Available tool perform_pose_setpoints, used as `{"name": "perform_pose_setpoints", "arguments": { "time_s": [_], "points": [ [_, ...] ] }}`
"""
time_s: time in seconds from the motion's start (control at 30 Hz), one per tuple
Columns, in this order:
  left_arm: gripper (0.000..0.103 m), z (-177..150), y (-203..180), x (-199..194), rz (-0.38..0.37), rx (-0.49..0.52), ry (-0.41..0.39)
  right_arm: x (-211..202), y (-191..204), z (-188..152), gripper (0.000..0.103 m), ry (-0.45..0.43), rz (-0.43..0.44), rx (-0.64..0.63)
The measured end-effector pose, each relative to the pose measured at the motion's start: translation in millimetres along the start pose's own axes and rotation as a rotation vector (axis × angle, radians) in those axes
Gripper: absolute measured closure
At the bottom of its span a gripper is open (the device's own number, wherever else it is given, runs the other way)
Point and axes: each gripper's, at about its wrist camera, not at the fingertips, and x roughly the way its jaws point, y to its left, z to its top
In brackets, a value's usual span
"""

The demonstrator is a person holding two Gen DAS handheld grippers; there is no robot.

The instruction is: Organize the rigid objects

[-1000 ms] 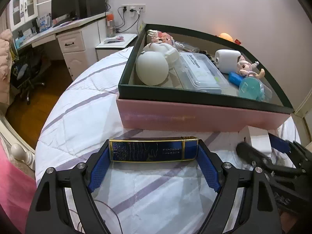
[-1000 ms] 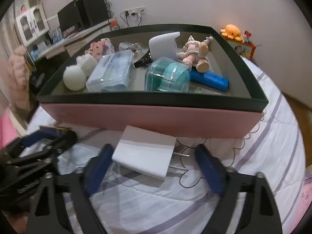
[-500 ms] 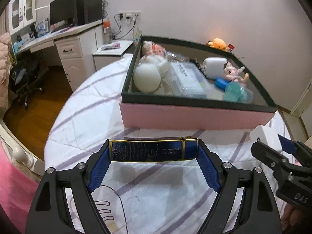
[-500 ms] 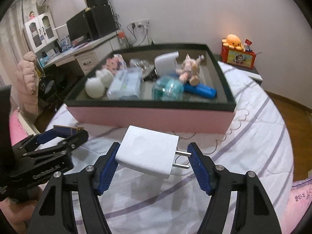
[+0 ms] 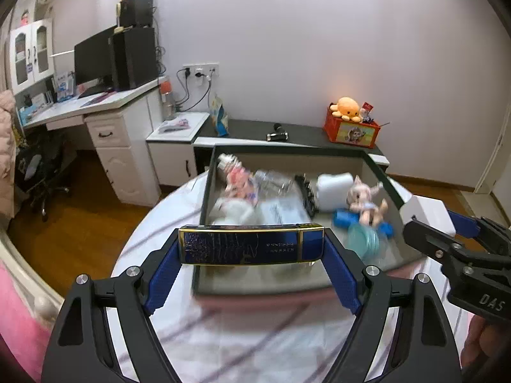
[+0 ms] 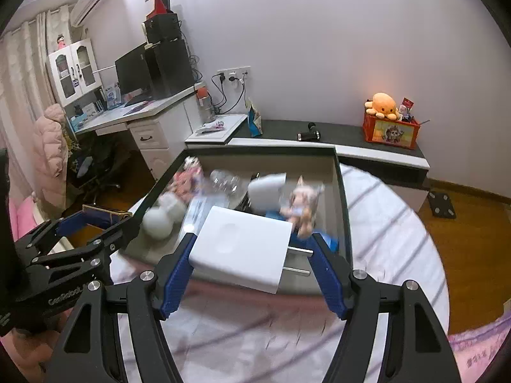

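**Two loads held above the storage box, ready to set down**

The bed [image 5: 255, 344] with its striped white quilt carries the dark-rimmed storage box [image 5: 204, 210], already crowded: a white ball, a clear flat case, a doll figure [image 5: 367, 201], a white cylinder and a teal dispenser, all blurred.

The left gripper [image 5: 252, 249] is clenched on a blue-and-gold flat case [image 5: 249, 245], gripped end to end and level, hanging over the box's near left corner. The right gripper [image 6: 252, 252] clasps a white wall charger [image 6: 239, 249] by its sides, prongs pointing right, over the near right part.

To place well, pick the bare floor strip along the near wall, lower each piece flat, and keep clear of the doll figure and dispenser. Release one gripper at a time, only once the piece rests, so neither tips onto its neighbours.
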Motion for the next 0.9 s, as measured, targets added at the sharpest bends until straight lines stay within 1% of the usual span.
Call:
{"name": "perform_pose_setpoints", "arguments": {
  "time_s": [0.1,0.23,0.37,0.43,0.47,0.5,0.53,0.57,0.6,0.63,0.67,0.83,0.9],
  "points": [
    [0.019,14,-5,22,-0.005,0.012,0.016,19,-6,17,0.032,0.01,-0.01,-0.009],
    [0.019,26,-12,59,-0.015,0.02,0.061,48,-14,27,0.032,0.043,-0.024,-0.021],
    [0.018,26,-19,92,-0.008,0.041,0.118,75,-20,27,0.031,0.087,-0.039,-0.036],
    [0.018,25,-18,103,-0.013,0.032,0.142,83,-23,25,0.031,0.102,-0.042,-0.04],
    [0.015,24,-18,107,-0.013,0.028,0.15,87,-25,24,0.031,0.108,-0.039,-0.041],
    [0.014,24,-18,107,0.002,0.033,0.143,89,-25,22,0.028,0.113,-0.036,-0.04],
    [0.01,24,-17,107,0.019,0.034,0.139,89,-26,21,0.022,0.114,-0.033,-0.038],
    [0.006,23,-16,106,0.017,0.03,0.139,88,-28,20,0.022,0.11,-0.038,-0.034],
    [0.005,22,-14,104,0.012,0.024,0.137,86,-28,19,0.021,0.103,-0.036,-0.028],
    [0.003,22,-13,101,0.012,0.019,0.128,84,-30,19,0.016,0.099,-0.032,-0.019],
    [0.001,21,-11,97,0.017,0.017,0.116,81,-30,19,0.014,0.094,-0.035,-0.007],
    [0.0,17,-11,66,0.032,0.024,0.053,62,-36,20,0.013,0.056,-0.034,0.048],
    [0.0,15,-12,53,0.047,0.03,0.033,48,-36,21,0.013,0.024,-0.033,0.068]
  ]
}}
